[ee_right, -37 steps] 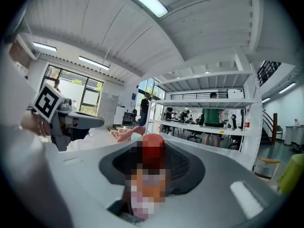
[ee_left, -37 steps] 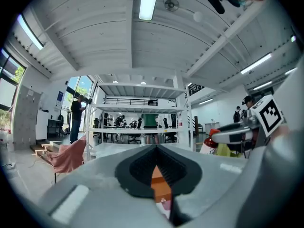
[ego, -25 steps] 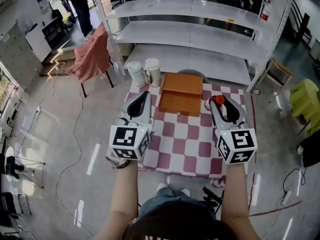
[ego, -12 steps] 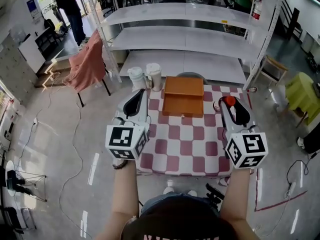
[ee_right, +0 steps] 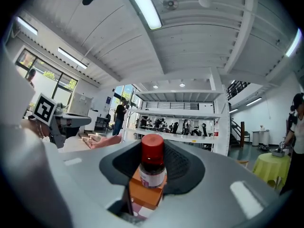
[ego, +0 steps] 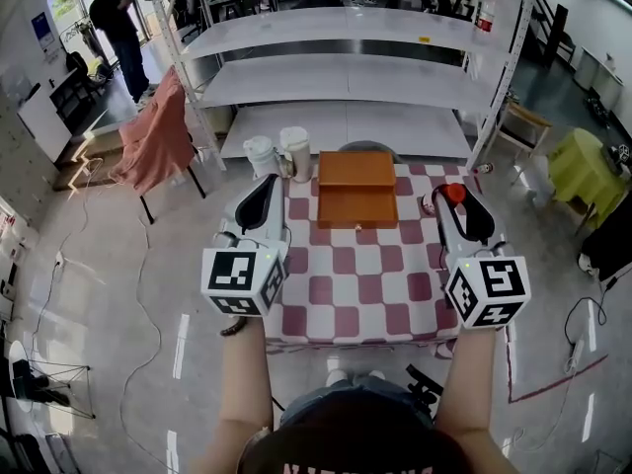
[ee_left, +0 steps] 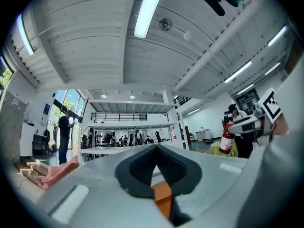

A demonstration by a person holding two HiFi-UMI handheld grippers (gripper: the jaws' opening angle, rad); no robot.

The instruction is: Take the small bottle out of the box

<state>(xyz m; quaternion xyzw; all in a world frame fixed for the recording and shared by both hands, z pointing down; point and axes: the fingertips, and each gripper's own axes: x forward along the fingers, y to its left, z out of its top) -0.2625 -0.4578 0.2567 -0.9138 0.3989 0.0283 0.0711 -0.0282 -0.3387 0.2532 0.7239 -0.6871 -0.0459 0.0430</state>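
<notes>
The small bottle [ego: 453, 193], with a red cap and a dark body, sits between the pads of my right gripper [ego: 457, 203], which is shut on it. It is lifted above the right side of the checkered table [ego: 367, 294]. In the right gripper view the small bottle [ee_right: 153, 167] stands upright between the jaws. The orange wooden box [ego: 356, 188] rests at the back of the table with its lid down. My left gripper [ego: 277, 180] hovers left of the box with its jaws together and nothing in them. In the left gripper view its pads [ee_left: 142, 167] frame a strip of the box.
Two white jugs [ego: 279, 152] stand at the table's back left corner. A small white object [ego: 429, 203] lies right of the box. A chair draped in pink cloth [ego: 153, 141] is to the left, metal shelving [ego: 336, 62] behind, and a yellow-covered stand [ego: 578, 161] to the right.
Both grippers have drifted slightly apart: the right one, with the bottle, has moved right of the box and the left one a little left. The box has not moved.
</notes>
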